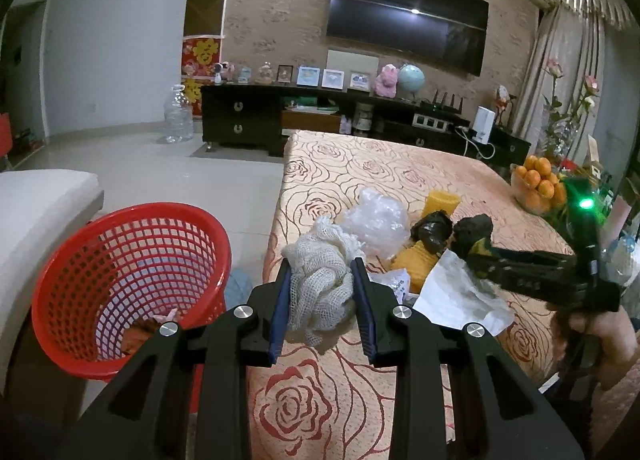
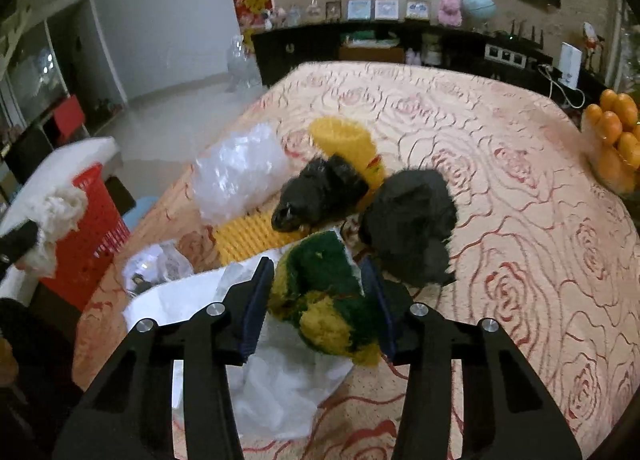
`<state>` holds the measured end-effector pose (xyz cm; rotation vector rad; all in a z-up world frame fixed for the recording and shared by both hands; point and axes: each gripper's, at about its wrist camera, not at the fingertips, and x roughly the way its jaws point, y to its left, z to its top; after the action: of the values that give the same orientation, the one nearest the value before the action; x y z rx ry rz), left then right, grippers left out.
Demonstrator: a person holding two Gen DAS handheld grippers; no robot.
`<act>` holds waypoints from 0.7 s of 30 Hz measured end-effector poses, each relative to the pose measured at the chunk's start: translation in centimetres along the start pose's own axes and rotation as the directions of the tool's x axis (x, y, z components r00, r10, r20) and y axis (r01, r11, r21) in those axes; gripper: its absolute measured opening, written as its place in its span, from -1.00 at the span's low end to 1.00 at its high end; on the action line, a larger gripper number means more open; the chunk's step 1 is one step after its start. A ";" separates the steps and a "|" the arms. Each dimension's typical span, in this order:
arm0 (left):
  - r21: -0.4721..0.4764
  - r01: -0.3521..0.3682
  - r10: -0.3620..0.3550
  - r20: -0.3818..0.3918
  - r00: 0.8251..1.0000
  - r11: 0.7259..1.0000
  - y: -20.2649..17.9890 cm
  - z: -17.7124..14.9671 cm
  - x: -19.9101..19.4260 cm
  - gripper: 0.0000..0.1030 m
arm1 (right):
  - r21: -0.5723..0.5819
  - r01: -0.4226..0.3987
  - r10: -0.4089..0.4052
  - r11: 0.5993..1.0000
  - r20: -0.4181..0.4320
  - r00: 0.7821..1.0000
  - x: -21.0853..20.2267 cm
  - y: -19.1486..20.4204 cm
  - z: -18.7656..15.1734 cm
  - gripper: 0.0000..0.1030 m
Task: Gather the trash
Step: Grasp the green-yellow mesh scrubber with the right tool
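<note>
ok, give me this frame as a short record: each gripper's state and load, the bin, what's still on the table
left gripper: shut on white mesh cloth, held over the table edge
right gripper: jaws around green-yellow scrubber, shut on it
bin: red basket on the floor left of the table, some trash inside
left on table: clear plastic wad, two black bags, yellow foam mesh, white plastic bag
other: bowl of oranges at the far right
</note>
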<state>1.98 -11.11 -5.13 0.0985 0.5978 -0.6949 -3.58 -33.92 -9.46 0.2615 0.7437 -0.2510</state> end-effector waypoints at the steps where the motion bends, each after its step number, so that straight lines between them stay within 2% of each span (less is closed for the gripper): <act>1: 0.000 -0.002 0.002 0.004 1.000 1.000 0.1 0.1 -0.1 -0.46 | 0.000 -0.004 0.004 1.000 0.013 1.000 -0.5 -0.1 0.1 -0.14; 6: -0.006 -0.013 0.014 0.019 1.000 1.000 0.2 0.4 -0.7 -0.46 | -0.005 -0.035 0.035 0.999 0.083 0.996 -2.5 0.1 0.8 -0.14; 15: -0.021 -0.065 0.066 0.052 0.996 0.998 1.9 1.0 -2.2 -0.46 | -0.054 -0.068 0.074 0.996 0.118 0.990 -3.9 2.6 1.3 -0.14; 21: -0.039 -0.177 0.180 0.087 0.980 0.983 4.7 2.1 -4.2 -0.46 | -0.099 -0.092 0.105 0.991 0.140 0.984 -5.1 5.1 1.7 -0.14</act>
<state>3.42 -5.64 -1.60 0.0906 0.5061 -0.5131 -4.54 -29.05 -4.01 0.1896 0.5946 -0.1394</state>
